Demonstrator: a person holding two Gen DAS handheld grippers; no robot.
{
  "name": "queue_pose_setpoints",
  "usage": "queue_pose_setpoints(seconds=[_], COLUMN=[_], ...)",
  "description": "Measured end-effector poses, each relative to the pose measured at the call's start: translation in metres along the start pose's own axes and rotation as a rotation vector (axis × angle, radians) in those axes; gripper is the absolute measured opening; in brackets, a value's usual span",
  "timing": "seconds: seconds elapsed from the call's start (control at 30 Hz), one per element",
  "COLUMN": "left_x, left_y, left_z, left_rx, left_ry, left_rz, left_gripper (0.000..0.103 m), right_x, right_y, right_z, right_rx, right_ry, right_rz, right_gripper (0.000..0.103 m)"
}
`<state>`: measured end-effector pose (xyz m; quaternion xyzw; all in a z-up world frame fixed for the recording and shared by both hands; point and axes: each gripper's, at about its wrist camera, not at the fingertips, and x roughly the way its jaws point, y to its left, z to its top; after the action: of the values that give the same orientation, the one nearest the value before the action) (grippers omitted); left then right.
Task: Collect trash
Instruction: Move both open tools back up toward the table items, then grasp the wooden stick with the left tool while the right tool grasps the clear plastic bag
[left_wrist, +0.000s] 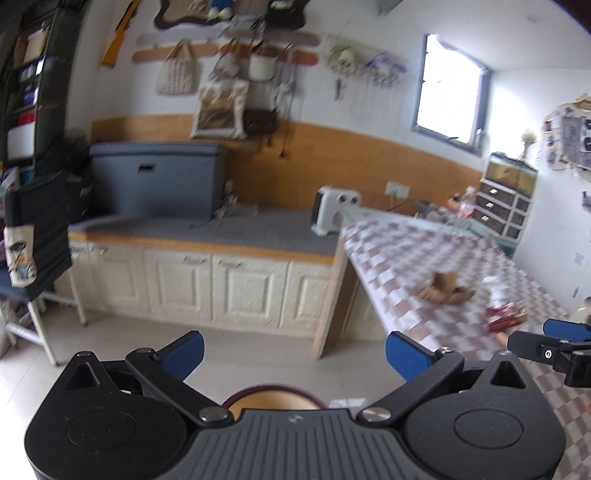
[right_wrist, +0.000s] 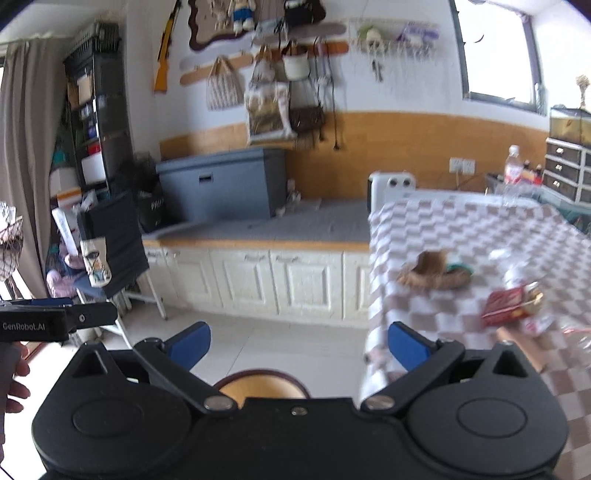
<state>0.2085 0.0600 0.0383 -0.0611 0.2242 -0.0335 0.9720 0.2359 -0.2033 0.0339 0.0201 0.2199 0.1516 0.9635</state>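
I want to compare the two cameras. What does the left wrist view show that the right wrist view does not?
Only the left wrist view shows the right gripper. Only the right wrist view shows the grey curtain, the left gripper and a hand. Both show the checkered table, the red packet, the brown pile and the grey bin.

brown-and-white checked tablecloth (right_wrist: 461, 229), red packet (right_wrist: 506, 308), blue-grey storage box (right_wrist: 221, 181), cream cabinets (right_wrist: 258, 280), blue-padded claw (right_wrist: 299, 345)

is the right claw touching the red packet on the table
Apart. In the right wrist view the right claw is open over the floor, with checked cloth showing between its finger and the red packet.
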Motion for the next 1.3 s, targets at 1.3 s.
queue_pose_setpoints(seconds=[1.3], left_x=[0.159], left_y=[-0.331], left_z=[-0.049], left_rx=[-0.008], left_ry=[0.211], left_rz=[-0.235], left_gripper=[0.103], right_x=[-0.077], right_y=[-0.285], right_z=[-0.078], right_rx=[-0.01], right_ry=[-0.1], right_rz=[-0.383], right_gripper=[0.103])
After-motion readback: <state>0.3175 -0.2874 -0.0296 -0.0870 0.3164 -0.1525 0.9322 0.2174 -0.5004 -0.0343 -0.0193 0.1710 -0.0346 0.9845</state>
